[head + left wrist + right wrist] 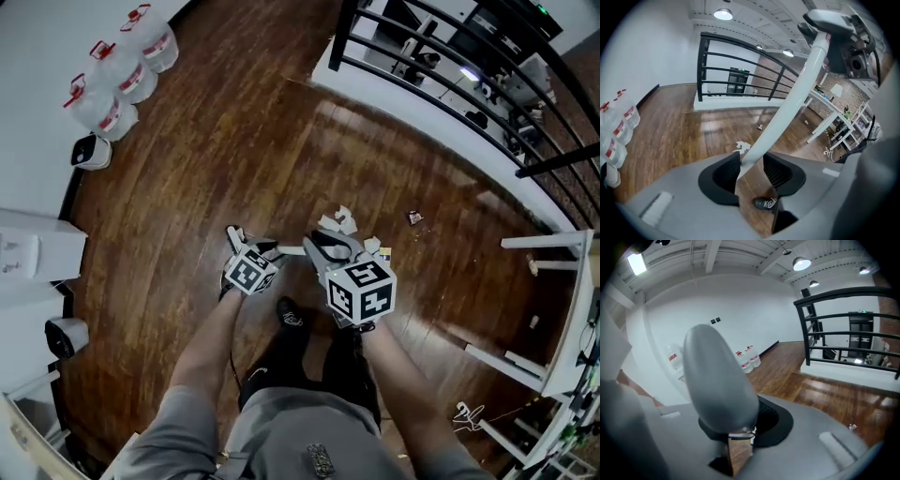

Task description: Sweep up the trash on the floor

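Both grippers hold a long tool with a white pole [787, 101] and a grey grip end [719, 380]. My left gripper [253, 244] [752, 168] is shut on the pole low down, its black pads on either side. Higher up, my right gripper [330, 251] [736, 427] is shut on the grey grip end. The tool's lower end is hidden. White paper scraps [337, 222] [742, 146] lie on the wooden floor just beyond the grippers. A small dark piece of trash [413, 217] [760, 127] lies further right.
Three water jugs [117, 70] stand by the white wall at the upper left. A black railing [450, 56] runs along a white ledge at the upper right. White table frames [553, 309] stand at the right. The person's black shoe [291, 314] is under the grippers.
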The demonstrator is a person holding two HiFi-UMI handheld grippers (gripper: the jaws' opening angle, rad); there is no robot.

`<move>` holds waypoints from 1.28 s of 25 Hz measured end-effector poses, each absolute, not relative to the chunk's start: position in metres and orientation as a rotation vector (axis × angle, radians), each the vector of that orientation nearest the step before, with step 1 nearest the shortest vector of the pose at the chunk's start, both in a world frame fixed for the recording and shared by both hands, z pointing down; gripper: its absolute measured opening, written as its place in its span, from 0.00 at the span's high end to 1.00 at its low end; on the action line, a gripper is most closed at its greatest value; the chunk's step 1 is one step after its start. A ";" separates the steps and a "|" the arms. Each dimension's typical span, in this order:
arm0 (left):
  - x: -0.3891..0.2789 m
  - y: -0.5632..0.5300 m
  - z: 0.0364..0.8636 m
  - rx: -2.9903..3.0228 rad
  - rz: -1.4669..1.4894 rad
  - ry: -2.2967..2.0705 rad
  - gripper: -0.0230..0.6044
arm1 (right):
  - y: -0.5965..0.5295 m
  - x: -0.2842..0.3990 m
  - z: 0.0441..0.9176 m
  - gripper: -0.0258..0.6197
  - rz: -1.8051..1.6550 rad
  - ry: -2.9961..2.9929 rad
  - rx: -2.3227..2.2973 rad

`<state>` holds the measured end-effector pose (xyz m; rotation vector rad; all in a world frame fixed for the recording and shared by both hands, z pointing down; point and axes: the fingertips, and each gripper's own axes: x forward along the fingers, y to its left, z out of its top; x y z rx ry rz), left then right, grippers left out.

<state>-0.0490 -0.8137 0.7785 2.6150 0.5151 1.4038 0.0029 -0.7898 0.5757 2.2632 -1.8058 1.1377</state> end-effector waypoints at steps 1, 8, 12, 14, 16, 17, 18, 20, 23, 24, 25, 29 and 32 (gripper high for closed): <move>-0.036 -0.798 0.779 2.618 1.405 0.563 0.71 | -0.773 0.015 0.576 0.86 1.144 -1.767 2.303; 0.044 -0.682 0.777 2.630 1.401 0.853 0.71 | -0.649 0.084 0.573 0.86 1.153 -1.518 2.534; 0.078 -0.613 0.775 2.620 1.406 1.019 0.71 | -0.578 0.113 0.570 0.86 1.153 -1.379 2.643; 0.095 -0.577 0.771 2.610 1.404 1.103 0.71 | -0.542 0.127 0.565 0.86 1.158 -1.297 2.701; 0.112 -0.542 0.765 2.602 1.398 1.178 0.71 | -0.505 0.140 0.559 0.86 1.161 -1.213 2.756; 0.119 -0.524 0.763 2.599 1.393 1.209 0.71 | -0.487 0.147 0.557 0.86 1.160 -1.175 2.782; 0.127 -0.506 0.761 2.595 1.388 1.239 0.71 | -0.468 0.152 0.555 0.86 1.157 -1.140 2.804; 0.138 -0.470 0.760 2.583 1.383 1.302 0.71 | -0.433 0.162 0.554 0.86 1.156 -1.075 2.843; 0.153 -0.421 0.759 2.561 1.391 1.402 0.71 | -0.383 0.175 0.554 0.86 1.160 -0.994 2.892; 0.158 -0.406 0.759 2.557 1.396 1.431 0.71 | -0.368 0.179 0.553 0.86 1.160 -0.973 2.906; 0.162 -0.392 0.758 2.553 1.400 1.456 0.71 | -0.353 0.182 0.553 0.86 1.159 -0.953 2.920; 0.180 -0.345 0.756 2.546 1.413 1.514 0.71 | -0.305 0.197 0.552 0.86 1.151 -0.909 2.957; 0.187 -0.317 0.751 2.543 1.426 1.520 0.71 | -0.277 0.206 0.547 0.86 1.153 -0.931 2.959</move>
